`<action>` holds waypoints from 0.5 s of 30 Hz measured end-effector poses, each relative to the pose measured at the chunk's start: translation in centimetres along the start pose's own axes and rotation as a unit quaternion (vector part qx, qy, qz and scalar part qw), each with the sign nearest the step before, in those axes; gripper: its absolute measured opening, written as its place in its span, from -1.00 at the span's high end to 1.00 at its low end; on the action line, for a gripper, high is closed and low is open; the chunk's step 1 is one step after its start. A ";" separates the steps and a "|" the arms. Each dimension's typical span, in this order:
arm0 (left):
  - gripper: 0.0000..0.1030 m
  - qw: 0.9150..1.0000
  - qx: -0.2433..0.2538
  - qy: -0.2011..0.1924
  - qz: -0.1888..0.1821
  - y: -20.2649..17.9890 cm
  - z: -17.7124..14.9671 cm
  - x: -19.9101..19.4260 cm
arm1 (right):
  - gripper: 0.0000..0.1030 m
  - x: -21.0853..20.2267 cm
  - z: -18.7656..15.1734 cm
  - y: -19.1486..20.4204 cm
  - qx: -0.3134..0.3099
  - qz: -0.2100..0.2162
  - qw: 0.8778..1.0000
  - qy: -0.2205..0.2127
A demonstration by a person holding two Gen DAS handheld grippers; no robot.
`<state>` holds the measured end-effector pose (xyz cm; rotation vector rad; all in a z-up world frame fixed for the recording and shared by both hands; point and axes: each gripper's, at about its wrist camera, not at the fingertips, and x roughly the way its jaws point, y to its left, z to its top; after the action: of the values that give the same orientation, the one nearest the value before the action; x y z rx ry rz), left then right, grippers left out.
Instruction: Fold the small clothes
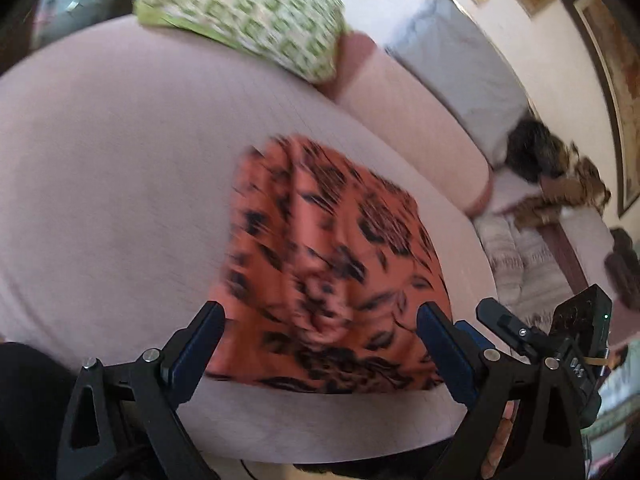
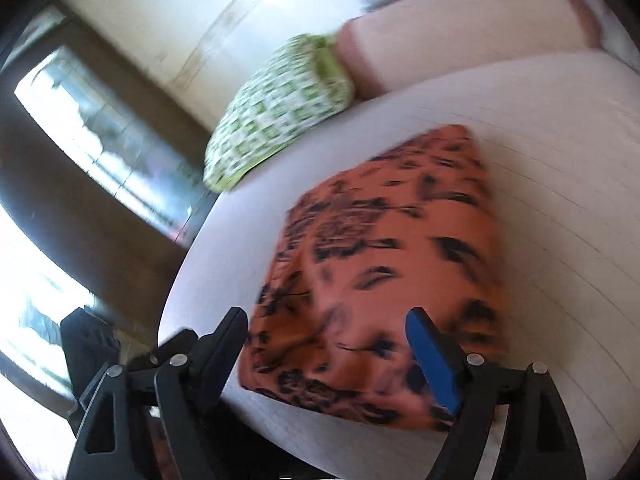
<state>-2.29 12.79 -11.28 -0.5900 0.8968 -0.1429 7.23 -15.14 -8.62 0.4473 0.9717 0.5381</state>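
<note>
An orange cloth with black leaf print (image 1: 328, 264) lies folded in a rough rectangle on the pale pink sofa seat (image 1: 120, 184). My left gripper (image 1: 320, 316) is open, its fingers wide apart above the cloth's near edge, holding nothing. In the right wrist view the same cloth (image 2: 384, 272) lies on the seat (image 2: 560, 200). My right gripper (image 2: 326, 322) is open above the cloth's near end, empty. Both views are motion blurred.
A green and white patterned cushion (image 1: 248, 16) leans at the back of the seat, also in the right wrist view (image 2: 280, 108). A grey pillow (image 1: 460, 68) and a dark brown heap (image 1: 560, 176) lie on the sofa's right. The right gripper's body (image 1: 576, 332) shows at right.
</note>
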 end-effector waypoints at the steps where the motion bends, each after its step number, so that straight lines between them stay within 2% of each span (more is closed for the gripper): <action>1: -0.88 1.000 -0.004 0.009 0.011 -0.2 -0.1 0.8 | -0.62 -0.4 -0.2 -0.8 0.014 0.001 1.000 -0.001; 3: -0.87 0.999 -0.025 0.022 0.008 -0.3 0.3 2.4 | -0.62 -0.7 -0.7 -1.5 0.026 0.002 1.000 -0.004; 5: -0.58 0.998 -0.037 0.046 0.008 -0.2 0.7 3.9 | -0.62 -0.8 -1.2 -1.4 0.023 0.005 1.000 -0.004; 6: 0.02 0.995 -0.055 0.082 -0.008 0.3 1.0 5.5 | -0.62 -1.3 -1.9 -1.9 0.022 0.006 1.000 -0.004; 7: 0.61 0.991 -0.076 0.110 -0.005 0.9 1.2 6.6 | -0.62 -1.0 -1.9 -2.0 0.021 0.007 1.000 -0.003; 8: 0.67 0.989 -0.096 0.117 -0.004 1.5 1.3 6.9 | -0.62 -0.7 -1.9 -1.9 0.022 0.007 1.000 -0.003; 9: 0.73 0.986 -0.118 0.116 -0.022 2.3 1.5 6.6 | -0.62 -0.8 -1.7 -1.9 0.023 0.008 1.000 -0.003; 10: 0.76 0.988 -0.115 0.100 -0.021 2.2 1.8 5.7 | -0.62 -0.8 -1.7 -1.8 0.022 0.008 1.000 -0.003; 11: 0.77 0.994 -0.088 0.065 -0.006 1.4 2.0 3.9 | -0.62 -1.0 -1.5 -1.7 0.019 0.007 1.000 -0.006; 12: 0.78 0.999 -0.029 -0.002 0.016 -0.6 2.2 0.6 | -0.62 -1.1 -1.5 -1.5 0.017 0.006 1.000 -0.008; 13: 0.77 0.998 0.025 -0.047 0.036 -2.6 1.9 -1.6 | -0.62 -1.4 -1.3 -1.4 0.014 0.006 1.000 -0.011; 15: 0.77 0.986 0.109 -0.091 0.082 -5.0 0.5 -3.9 | -0.62 -1.8 -1.0 -1.3 0.010 0.005 1.000 -0.015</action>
<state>-3.74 10.20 -5.67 -0.3176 0.7365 -0.0359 5.87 -17.11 -8.64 0.4765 0.9477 0.5305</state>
